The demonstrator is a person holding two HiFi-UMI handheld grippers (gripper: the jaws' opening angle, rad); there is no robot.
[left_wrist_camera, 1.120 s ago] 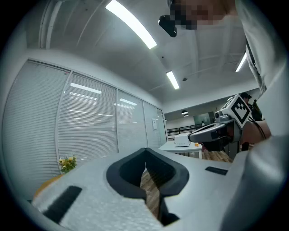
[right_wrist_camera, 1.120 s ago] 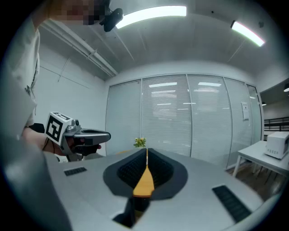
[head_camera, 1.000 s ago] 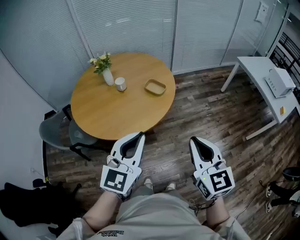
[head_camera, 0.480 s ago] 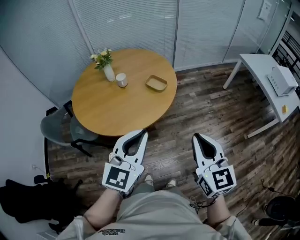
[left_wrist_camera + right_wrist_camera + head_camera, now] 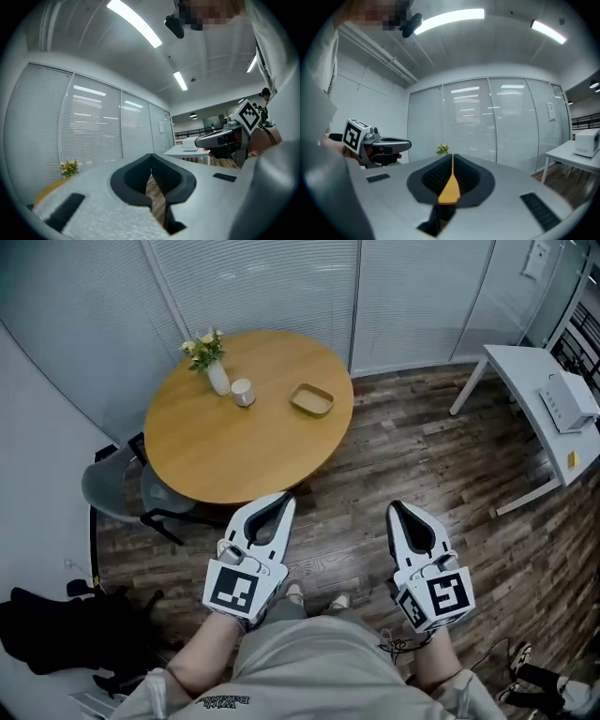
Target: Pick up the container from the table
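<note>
A round wooden table [image 5: 234, 446] fills the upper left of the frame. Near its far edge stand a white vase of flowers [image 5: 216, 376] and, just beside it, a small white cup [image 5: 243, 392]; a shallow tan container [image 5: 311, 400] sits apart, further right.

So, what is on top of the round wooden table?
A white vase of flowers, a small white cup beside it, and a shallow tan dish farther right. Nothing covers the tabletop; what the cup holds is too small to tell.

Table [image 5: 234, 451] has drifted slightly up the view.
</note>
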